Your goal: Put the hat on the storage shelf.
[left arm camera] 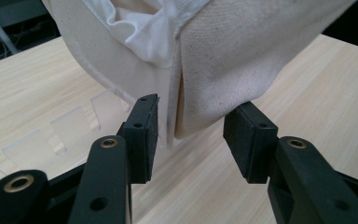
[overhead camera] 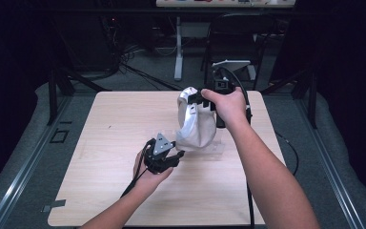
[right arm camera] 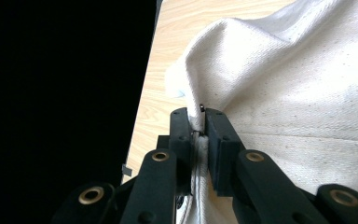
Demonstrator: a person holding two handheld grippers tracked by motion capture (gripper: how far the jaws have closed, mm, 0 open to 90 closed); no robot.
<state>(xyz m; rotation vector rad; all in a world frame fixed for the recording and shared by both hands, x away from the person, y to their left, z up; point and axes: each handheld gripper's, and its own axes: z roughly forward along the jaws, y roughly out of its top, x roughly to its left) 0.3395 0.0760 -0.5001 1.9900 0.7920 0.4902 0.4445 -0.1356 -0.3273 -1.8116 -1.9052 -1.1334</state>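
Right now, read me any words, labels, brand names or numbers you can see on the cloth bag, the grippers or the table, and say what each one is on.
None can be read.
Cream cloth bag: plain fabric and seams, no print or tag.
Left gripper and right gripper: black jaws with brass rivets, no markings.
Wooden table: bare wood grain.
Colored marks on the far shelf: too small and blurred to read.

You hold an off-white canvas bag [overhead camera: 198, 125] — plain weave flecked with tiny dark specks, its lining a brighter white. Your grippers' jaws are matte black with brass-coloured rivets; the left gripper [overhead camera: 174, 156] carries a grey plate. The table [overhead camera: 114, 143] is pale wood grain — a clear plastic piece [left arm camera: 51, 135] lies on it.
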